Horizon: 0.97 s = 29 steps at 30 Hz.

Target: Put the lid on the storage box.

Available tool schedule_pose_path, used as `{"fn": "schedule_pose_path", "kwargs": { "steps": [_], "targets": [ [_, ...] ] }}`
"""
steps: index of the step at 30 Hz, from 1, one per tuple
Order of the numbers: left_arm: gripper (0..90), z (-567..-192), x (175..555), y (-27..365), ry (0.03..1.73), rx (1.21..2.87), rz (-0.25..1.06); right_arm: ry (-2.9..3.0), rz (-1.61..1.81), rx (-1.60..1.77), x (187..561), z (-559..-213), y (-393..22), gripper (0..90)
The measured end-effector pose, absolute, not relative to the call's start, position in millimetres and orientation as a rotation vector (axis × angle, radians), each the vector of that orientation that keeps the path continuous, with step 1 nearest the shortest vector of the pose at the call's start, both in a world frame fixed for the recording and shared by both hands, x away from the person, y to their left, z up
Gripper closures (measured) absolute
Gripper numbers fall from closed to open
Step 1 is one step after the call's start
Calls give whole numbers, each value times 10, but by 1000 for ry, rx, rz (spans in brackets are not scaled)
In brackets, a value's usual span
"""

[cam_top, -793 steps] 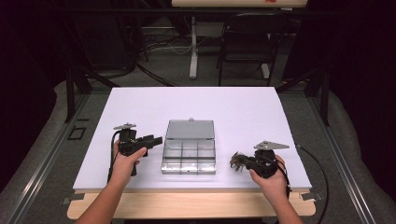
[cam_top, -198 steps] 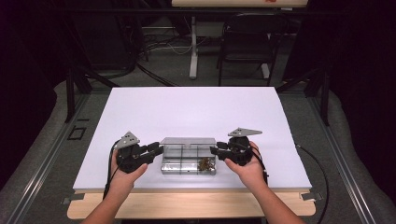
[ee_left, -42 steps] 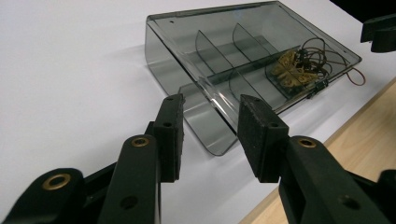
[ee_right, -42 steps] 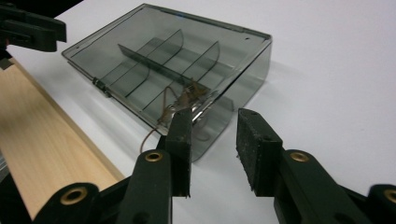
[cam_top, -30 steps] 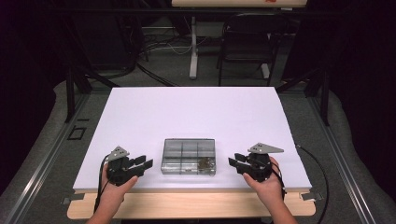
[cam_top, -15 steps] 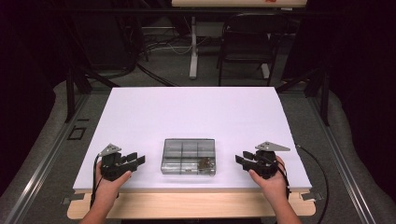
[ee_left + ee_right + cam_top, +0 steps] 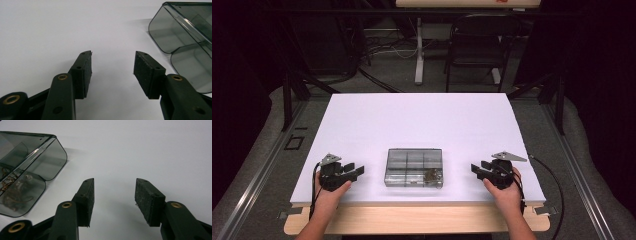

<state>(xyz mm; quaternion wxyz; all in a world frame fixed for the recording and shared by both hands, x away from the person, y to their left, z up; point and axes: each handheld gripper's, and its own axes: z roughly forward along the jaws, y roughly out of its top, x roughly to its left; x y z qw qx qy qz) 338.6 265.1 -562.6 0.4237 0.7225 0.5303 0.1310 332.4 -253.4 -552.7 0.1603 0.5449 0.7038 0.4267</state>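
Box [image 7: 414, 167] shut, mid-bench near front edge. Left gripper [image 7: 354, 172] and right gripper [image 7: 477, 170] flank it, apart, jaws just opening wide, empty. Settle both down clear of box.

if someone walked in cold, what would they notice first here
Probably the smoky clear compartment box, shut, lying near the front edge of the white table, with a tangle of small brownish parts in its front right cell. Next, the left gripper and right gripper, resting either side of it, apart from it, jaws open and holding nothing.
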Motion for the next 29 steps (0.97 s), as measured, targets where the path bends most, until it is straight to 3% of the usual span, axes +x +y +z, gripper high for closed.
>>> {"fn": "schedule_pose_path", "kwargs": {
  "steps": [22, 29],
  "targets": [
    [462, -5671, 3417, 2676, 1367, 1829, 379, 2018, 1148, 1573, 3406, -5640, -2437, 464],
    [506, -5672, 3430, 2650, 1362, 1833, 376, 2023, 1131, 1572, 3413, -5641, -2450, 458]
  ]
}}
